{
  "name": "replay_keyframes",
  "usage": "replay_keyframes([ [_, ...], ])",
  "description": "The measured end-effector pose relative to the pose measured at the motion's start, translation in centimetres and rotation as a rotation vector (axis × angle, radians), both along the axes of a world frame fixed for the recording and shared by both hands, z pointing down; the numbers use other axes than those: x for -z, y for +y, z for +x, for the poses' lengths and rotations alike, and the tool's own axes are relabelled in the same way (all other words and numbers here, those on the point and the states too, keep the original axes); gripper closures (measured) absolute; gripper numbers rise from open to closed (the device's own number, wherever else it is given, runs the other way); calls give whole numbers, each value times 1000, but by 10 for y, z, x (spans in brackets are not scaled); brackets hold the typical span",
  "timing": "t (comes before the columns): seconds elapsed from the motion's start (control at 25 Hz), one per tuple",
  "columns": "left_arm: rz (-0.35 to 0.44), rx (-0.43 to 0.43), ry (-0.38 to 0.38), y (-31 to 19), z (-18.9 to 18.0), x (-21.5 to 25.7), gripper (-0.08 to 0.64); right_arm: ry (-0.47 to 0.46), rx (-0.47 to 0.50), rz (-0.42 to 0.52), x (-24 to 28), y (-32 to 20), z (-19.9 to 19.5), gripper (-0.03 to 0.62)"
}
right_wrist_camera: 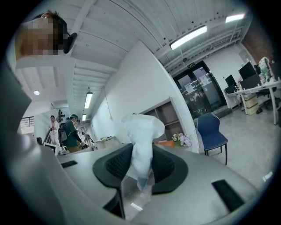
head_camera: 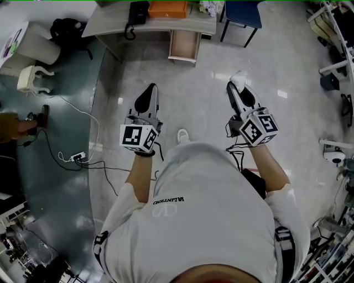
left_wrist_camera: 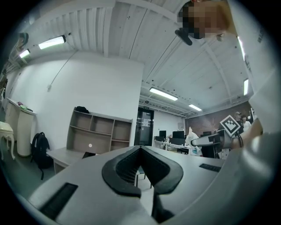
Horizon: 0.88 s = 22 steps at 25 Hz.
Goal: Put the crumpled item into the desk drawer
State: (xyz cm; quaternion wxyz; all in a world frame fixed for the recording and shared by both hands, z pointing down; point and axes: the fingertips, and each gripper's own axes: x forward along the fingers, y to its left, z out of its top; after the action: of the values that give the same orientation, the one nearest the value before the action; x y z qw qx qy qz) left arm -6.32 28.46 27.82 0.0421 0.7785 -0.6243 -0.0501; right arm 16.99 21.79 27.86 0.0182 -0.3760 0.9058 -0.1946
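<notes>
An open-plan office — desk (head_camera: 110,22), blue chair (right_wrist_camera: 211,132), shelf unit (left_wrist_camera: 99,134), monitors (left_wrist_camera: 178,134), strip lights (left_wrist_camera: 163,93) overhead.

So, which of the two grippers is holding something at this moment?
The right gripper: its jaws pinch a crumpled white item that sticks out past the tips. The left gripper has its jaws together with nothing between them.

Drawer (head_camera: 182,47) under desk (head_camera: 113,22), chair (head_camera: 242,14) to right

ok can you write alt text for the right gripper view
The right gripper is shut on a crumpled white plastic item that sticks up from between its black pads. Behind are a white wall, a blue chair and ceiling lights.
</notes>
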Motion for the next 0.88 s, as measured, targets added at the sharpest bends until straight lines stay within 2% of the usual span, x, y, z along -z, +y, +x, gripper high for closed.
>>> replay_keyframes([
  [0.4, -24, 3, 5, -18, -54, -16, 561, 0, 34, -21, -10, -22, -67, 477],
  [0.88, -42, -5, 13, -59, -65, -28, 561, 14, 46, -35, -24, -61, -85, 477],
])
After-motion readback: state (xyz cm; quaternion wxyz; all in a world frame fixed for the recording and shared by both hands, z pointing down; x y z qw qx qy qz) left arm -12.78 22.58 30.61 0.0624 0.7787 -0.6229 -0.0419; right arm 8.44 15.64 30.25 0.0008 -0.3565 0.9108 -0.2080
